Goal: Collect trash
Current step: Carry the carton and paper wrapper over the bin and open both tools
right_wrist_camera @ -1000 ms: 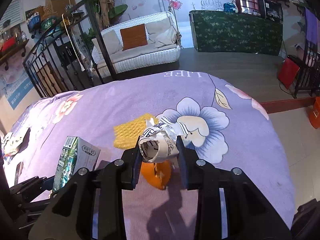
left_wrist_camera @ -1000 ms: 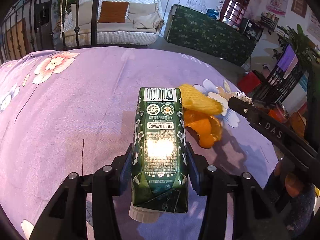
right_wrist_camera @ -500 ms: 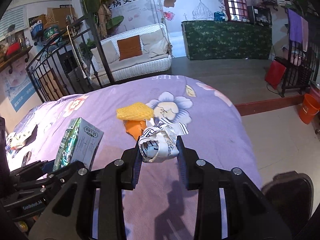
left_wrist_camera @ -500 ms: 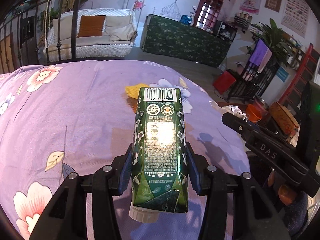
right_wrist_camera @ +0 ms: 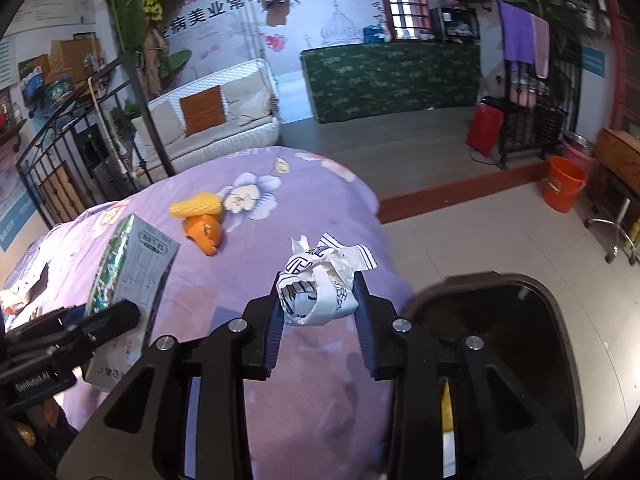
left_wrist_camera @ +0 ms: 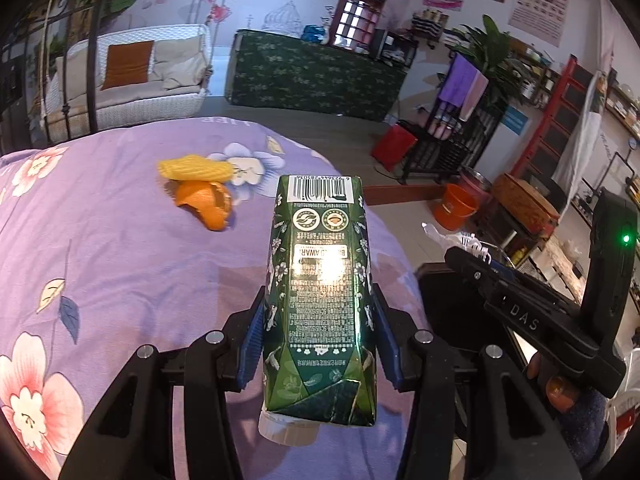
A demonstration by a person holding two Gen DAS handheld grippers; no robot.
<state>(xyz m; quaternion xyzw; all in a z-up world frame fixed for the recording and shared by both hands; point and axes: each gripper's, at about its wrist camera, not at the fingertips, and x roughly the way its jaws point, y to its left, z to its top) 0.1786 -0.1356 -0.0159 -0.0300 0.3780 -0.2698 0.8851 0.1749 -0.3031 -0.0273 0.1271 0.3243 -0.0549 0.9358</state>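
Now | left gripper fingers clamped on carton | right gripper fingers clamped on paper wad | carry both right over bin, then let go.

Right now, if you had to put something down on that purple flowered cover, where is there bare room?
The purple cover is bare between the orange peel and the left gripper. The patch of yellow foam net on the peel is crowded, and the far-left edge holds scraps. Past the cover's right edge sits a dark bin.
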